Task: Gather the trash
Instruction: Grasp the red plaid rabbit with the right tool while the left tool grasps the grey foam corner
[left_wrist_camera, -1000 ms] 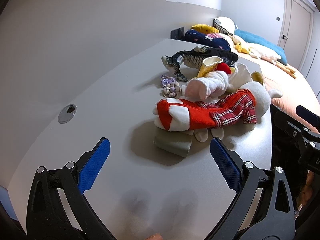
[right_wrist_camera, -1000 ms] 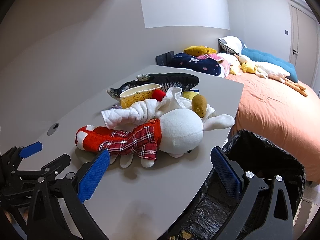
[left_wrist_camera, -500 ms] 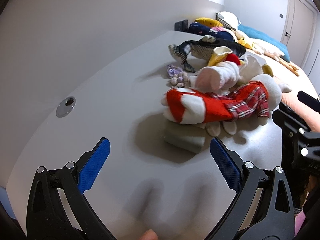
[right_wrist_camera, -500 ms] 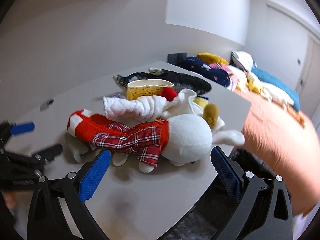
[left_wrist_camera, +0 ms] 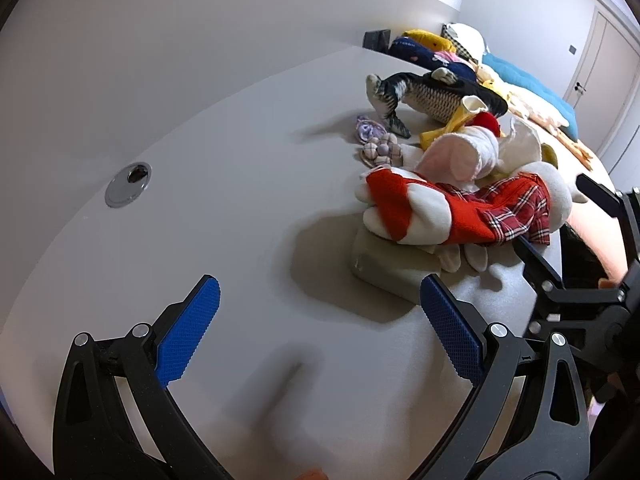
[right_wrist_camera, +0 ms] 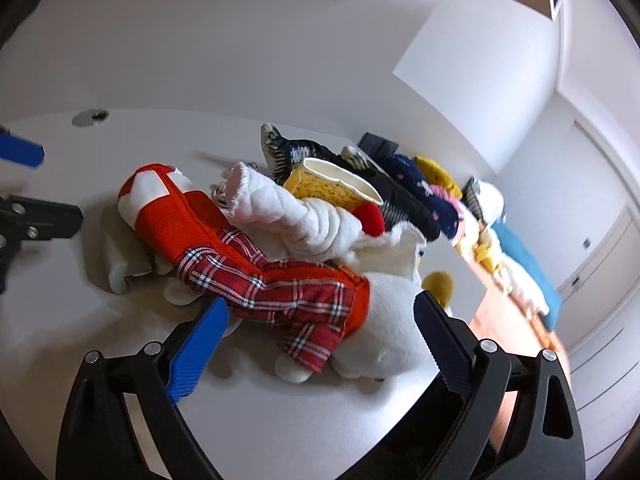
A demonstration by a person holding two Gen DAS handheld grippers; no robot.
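Observation:
A white plush doll in red and plaid clothes (left_wrist_camera: 456, 208) (right_wrist_camera: 280, 284) lies on the grey table (left_wrist_camera: 200, 200). A yellow paper cup (right_wrist_camera: 332, 184) (left_wrist_camera: 456, 120) and a rolled white cloth (right_wrist_camera: 288, 212) (left_wrist_camera: 460, 156) rest on the pile. A grey-green block (left_wrist_camera: 392, 268) (right_wrist_camera: 120, 260) lies under the doll's feet. My left gripper (left_wrist_camera: 316, 320) is open and empty, short of the block. My right gripper (right_wrist_camera: 320, 332) is open, its fingers straddling the doll's body, close over it.
A plush fish (left_wrist_camera: 432, 92) (right_wrist_camera: 304, 152) and a small purple knitted item (left_wrist_camera: 376, 140) lie behind the doll. A chrome cable grommet (left_wrist_camera: 128, 184) sits in the table. A bed with cushions (right_wrist_camera: 512, 256) stands beyond. The table's right edge (right_wrist_camera: 448, 360) is near.
The right gripper has moved in and down toward the doll, its view tilting; the black bag has left its view. The left gripper has edged closer to the grey-green block.

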